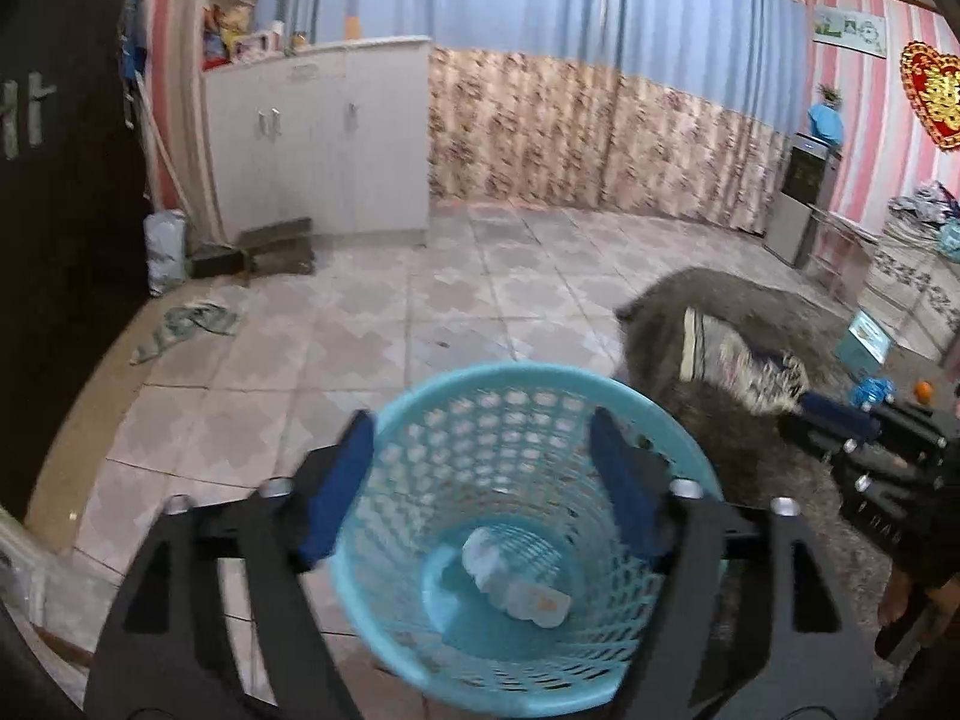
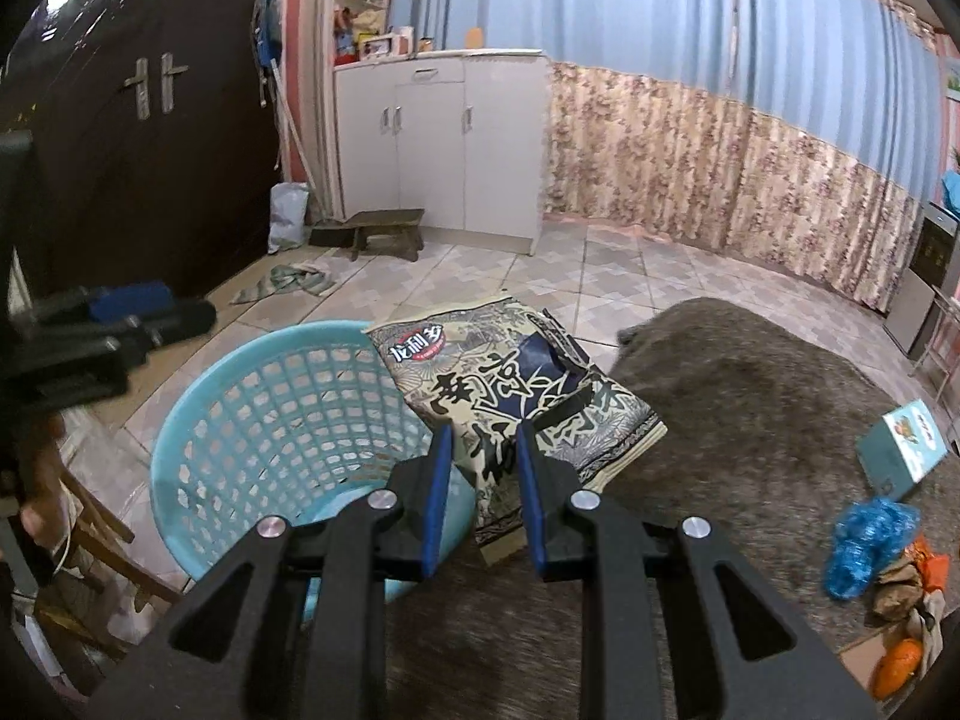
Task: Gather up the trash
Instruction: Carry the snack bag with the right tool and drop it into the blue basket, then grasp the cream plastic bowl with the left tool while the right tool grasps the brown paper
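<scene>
One snack bag (image 2: 516, 396) pinched in ur right gripper (image 2: 480, 462); left gripper (image 1: 480, 450) wide, empty — get it fully over the laundry basket (image 2: 198, 414) b4 letting go.

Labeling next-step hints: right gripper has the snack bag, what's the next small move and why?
Probably shift the right gripper left over the basket, then open. Its fingers pinch the bag, which hangs mostly over the rug, only partly past the basket's rim. The left gripper is open above the basket.
</scene>
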A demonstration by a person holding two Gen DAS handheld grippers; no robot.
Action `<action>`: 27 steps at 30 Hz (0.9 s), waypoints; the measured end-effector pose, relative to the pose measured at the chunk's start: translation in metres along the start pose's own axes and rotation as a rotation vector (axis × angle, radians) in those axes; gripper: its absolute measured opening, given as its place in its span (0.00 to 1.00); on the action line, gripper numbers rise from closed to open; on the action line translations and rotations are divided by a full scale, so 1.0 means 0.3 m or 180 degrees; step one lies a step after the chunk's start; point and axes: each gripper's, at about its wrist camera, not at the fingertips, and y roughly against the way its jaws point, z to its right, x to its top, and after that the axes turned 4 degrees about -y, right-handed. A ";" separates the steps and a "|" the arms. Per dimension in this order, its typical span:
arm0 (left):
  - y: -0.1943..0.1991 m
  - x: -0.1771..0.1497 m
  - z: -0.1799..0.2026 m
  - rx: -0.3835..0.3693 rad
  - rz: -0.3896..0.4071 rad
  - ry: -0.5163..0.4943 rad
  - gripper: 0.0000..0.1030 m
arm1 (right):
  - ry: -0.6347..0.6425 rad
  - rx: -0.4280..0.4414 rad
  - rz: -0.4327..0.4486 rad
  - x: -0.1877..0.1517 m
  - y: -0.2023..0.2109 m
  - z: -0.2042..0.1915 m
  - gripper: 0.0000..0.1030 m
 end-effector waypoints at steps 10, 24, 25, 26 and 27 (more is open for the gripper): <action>0.089 0.012 -0.075 0.0263 0.0173 0.0170 0.95 | 0.0134 0.0137 -0.0110 -0.002 -0.139 -0.183 0.23; 0.102 -0.007 -0.058 0.0283 0.0180 0.0355 0.95 | 0.0222 -0.0144 0.0013 -0.035 -0.076 -0.126 0.74; 0.106 -0.005 -0.044 0.0290 0.0187 0.0341 0.95 | 0.0213 -0.0181 0.0038 -0.032 -0.054 -0.105 0.76; 0.109 -0.003 -0.034 0.0290 0.0193 0.0332 0.95 | 0.0199 -0.0232 0.0069 -0.030 -0.026 -0.074 0.79; 0.116 -0.001 -0.015 0.0280 0.0202 0.0325 0.95 | 0.0187 -0.0272 0.0097 -0.031 -0.004 -0.051 0.82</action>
